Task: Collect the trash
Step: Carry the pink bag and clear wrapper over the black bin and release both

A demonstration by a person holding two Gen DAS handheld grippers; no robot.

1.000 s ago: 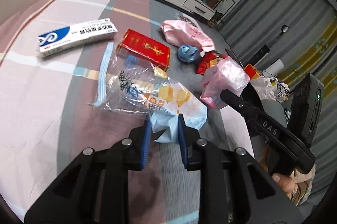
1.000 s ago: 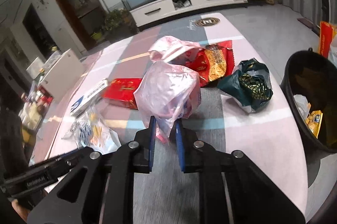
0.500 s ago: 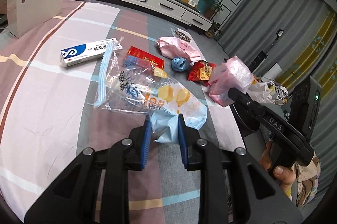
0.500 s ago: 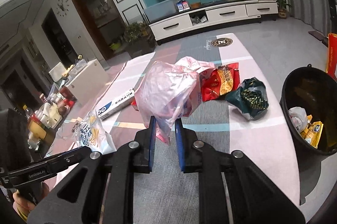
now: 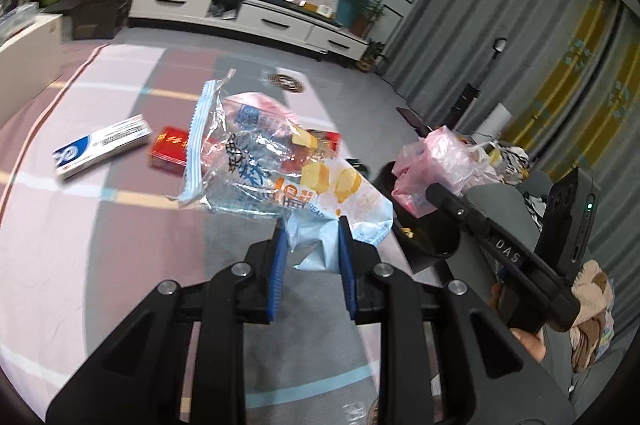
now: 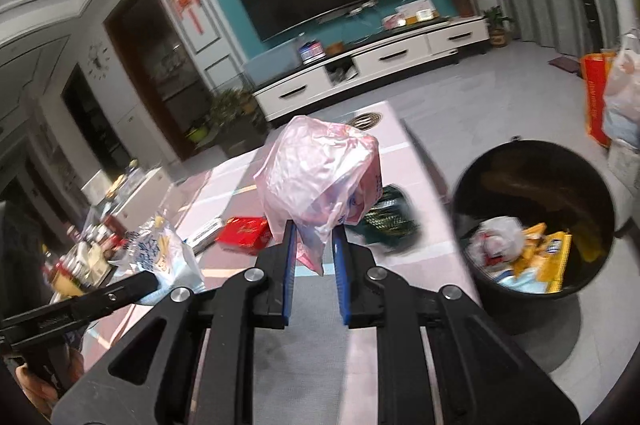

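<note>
My left gripper [image 5: 312, 231] is shut on a clear bread wrapper [image 5: 280, 169] with blue print and yellow cubes, held up above the striped table [image 5: 80, 225]. My right gripper [image 6: 314, 239] is shut on a crumpled pink plastic bag [image 6: 316, 177], lifted clear of the table. In the left wrist view that pink bag [image 5: 432, 161] hangs at the right, over the black trash bin [image 5: 432, 237]. The bin [image 6: 536, 221] stands right of the table, with several wrappers inside. The bread wrapper [image 6: 164, 249] shows at the left in the right wrist view.
On the table lie a white and blue box [image 5: 100, 145], a red box [image 5: 168, 149] and a dark green bag [image 6: 388, 217]. A white TV cabinet [image 6: 380, 73] runs along the far wall. A person's hand [image 5: 524, 341] holds the right gripper's handle.
Both grippers have risen and swung toward the bin side, carrying the bread wrapper and the pink bag higher off the table. The views now take in more of the room.
</note>
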